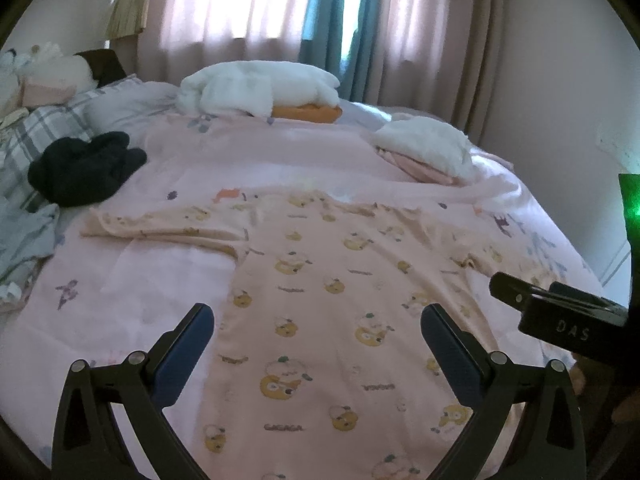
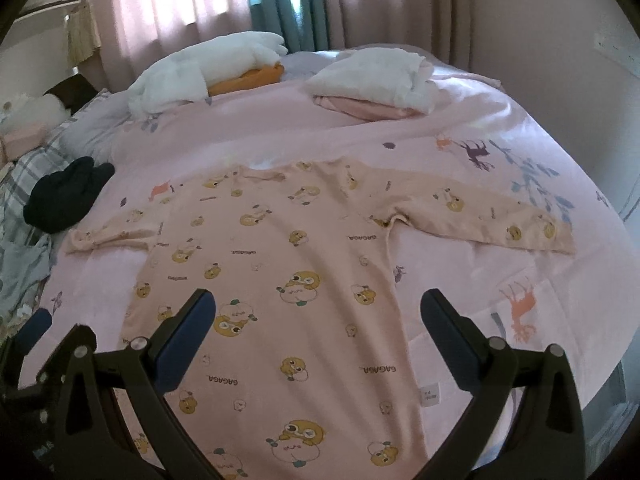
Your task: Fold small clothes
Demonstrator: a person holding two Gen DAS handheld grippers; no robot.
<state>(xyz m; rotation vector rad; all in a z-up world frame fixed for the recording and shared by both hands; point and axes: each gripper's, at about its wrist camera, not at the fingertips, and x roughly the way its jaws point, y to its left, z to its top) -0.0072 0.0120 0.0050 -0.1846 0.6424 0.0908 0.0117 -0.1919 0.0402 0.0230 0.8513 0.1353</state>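
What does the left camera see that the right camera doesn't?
Only the left wrist view shows the right hand-held gripper from the side, with "DAS" on it, and a green glow at the edge.

Only the right wrist view shows the shirt's white care label, the whole far sleeve, and the orange deer print on the bedsheet.

Both show the pink cartoon shirt spread flat, the black garment, the white-and-pink folded pile and the curtains.

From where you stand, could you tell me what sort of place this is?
Most likely a home bedroom: a bed under a pink printed sheet, curtains drawn over a bright window behind it, and a small pink shirt spread flat beside folded clothes.
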